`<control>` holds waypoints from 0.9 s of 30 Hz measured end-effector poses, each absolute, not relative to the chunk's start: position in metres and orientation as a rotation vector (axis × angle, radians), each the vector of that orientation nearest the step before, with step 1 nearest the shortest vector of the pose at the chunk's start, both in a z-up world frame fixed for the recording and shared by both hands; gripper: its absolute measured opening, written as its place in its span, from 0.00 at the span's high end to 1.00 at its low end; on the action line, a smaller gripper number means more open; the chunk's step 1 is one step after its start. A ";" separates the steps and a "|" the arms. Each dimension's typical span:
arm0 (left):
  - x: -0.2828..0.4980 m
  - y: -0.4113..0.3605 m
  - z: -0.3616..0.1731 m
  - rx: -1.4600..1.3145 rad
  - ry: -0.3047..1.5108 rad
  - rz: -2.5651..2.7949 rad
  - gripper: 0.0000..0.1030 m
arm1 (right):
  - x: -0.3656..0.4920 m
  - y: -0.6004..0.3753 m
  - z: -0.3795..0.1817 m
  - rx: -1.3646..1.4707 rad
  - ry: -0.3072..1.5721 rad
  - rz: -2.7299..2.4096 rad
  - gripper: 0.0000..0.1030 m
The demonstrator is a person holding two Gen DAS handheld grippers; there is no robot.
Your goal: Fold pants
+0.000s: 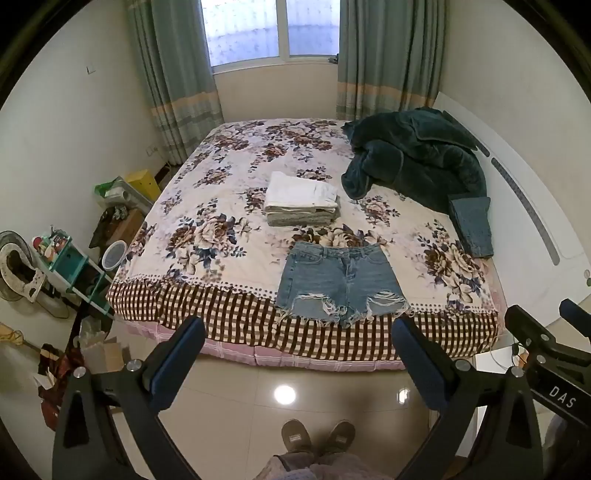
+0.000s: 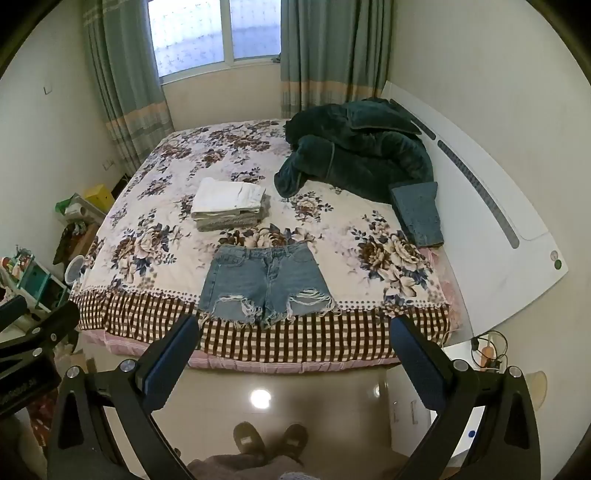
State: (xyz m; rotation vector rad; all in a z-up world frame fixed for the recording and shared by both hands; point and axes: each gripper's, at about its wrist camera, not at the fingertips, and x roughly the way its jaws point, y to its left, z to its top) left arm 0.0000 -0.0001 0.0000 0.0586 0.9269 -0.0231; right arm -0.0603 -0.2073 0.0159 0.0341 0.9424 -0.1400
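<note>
Nearest the cameras, a pair of slippered feet (image 1: 317, 437) is seen on the glossy tiled floor (image 1: 236, 398), where a ceiling light is reflected. The left hand-held gripper (image 1: 298, 339) is held over the floor short of the bed, its fingers spread wide apart with nothing between them. The right hand-held gripper (image 2: 291, 338) is held likewise, fingers spread and nothing gripped; it is also seen at the right edge of the left wrist view.

Beyond the grippers, the bed (image 1: 207, 325) is covered with a floral spread ending in a brown checked border. The denim shorts (image 1: 341, 280) are laid flat at the near edge of the bed, waistband away from the cameras, frayed hems reaching onto the checked border. No gripper is in contact with them.

Just behind the shorts, a stack of folded garments (image 1: 302, 203) is noted, white on top and grey beneath, apart from the shorts. To the right, a folded pair of jeans (image 1: 474, 225) is lying near the white headboard (image 1: 532, 206), touching a crumpled dark green blanket (image 1: 413, 158) further back.

On the floor left of the bed, a teal shelf unit (image 1: 79, 269) and mixed clutter are recorded. At the far wall, a window (image 1: 273, 29) is flanked by green curtains (image 1: 384, 55).
</note>
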 end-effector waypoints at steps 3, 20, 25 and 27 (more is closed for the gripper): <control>-0.001 -0.001 0.000 0.057 0.930 -0.022 0.00 | -0.060 -0.205 0.016 0.035 0.944 -0.138 0.00; -0.003 0.004 -0.001 0.041 0.940 -0.031 0.00 | -0.064 -0.196 0.013 0.024 0.948 -0.133 0.00; -0.002 0.007 -0.005 0.041 0.943 -0.029 0.00 | -0.056 -0.189 0.013 0.016 0.957 -0.126 0.00; -0.002 0.007 -0.005 0.041 0.942 -0.029 0.00 | -0.053 -0.189 0.015 0.013 0.961 -0.122 0.00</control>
